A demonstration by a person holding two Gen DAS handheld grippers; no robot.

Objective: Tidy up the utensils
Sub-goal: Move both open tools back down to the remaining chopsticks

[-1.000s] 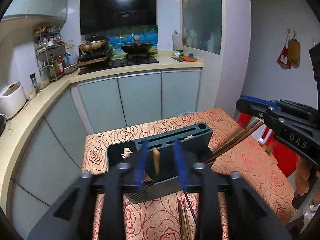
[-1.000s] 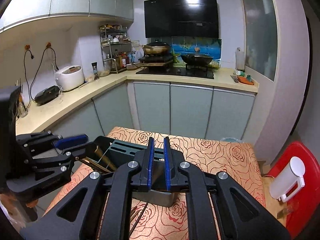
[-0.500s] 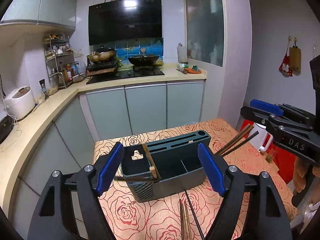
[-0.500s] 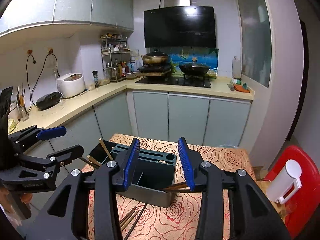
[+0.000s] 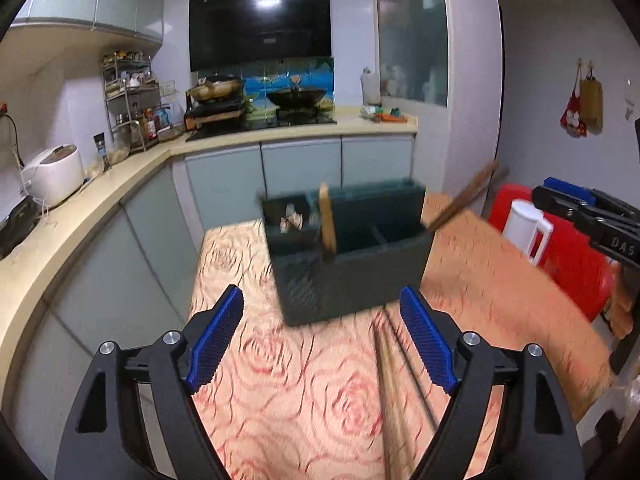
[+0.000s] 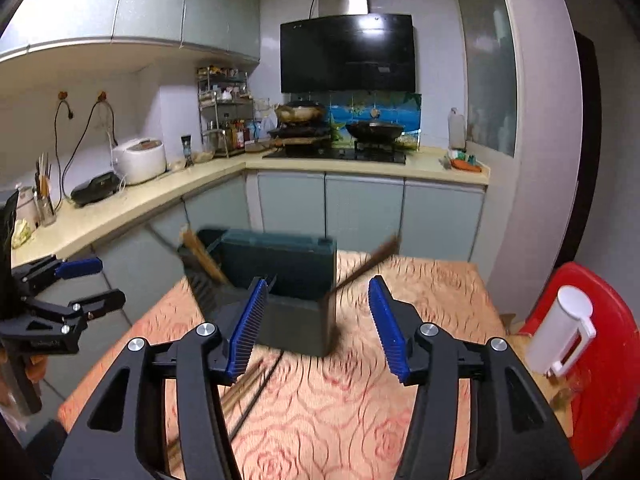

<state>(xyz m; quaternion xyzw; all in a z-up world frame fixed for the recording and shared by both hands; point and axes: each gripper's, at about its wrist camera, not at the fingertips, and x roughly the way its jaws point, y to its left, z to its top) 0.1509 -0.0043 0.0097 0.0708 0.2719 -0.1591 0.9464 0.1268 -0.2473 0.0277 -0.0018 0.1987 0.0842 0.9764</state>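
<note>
A dark green utensil holder [image 5: 348,252] stands on the rose-patterned tablecloth [image 5: 304,392]; it also shows in the right wrist view [image 6: 280,280]. A wooden stick [image 5: 327,220] leans in its left compartment and chopsticks [image 5: 464,200] lean out at its right side [image 6: 364,266]. More chopsticks [image 5: 390,392] lie loose on the cloth in front of the holder [image 6: 248,388]. My left gripper [image 5: 322,340] is open and empty, short of the holder. My right gripper [image 6: 318,320] is open and empty, just before the holder.
A red stool [image 6: 600,360] with a white container [image 6: 558,330] stands right of the table. Grey cabinets and a beige counter [image 5: 80,208] run along the left and back, with a rice cooker [image 6: 140,160] and stove [image 6: 340,152].
Both grippers have opened, letting go of the sticks now in the holder, and have pulled back and up from the holder. The views are blurred by motion.
</note>
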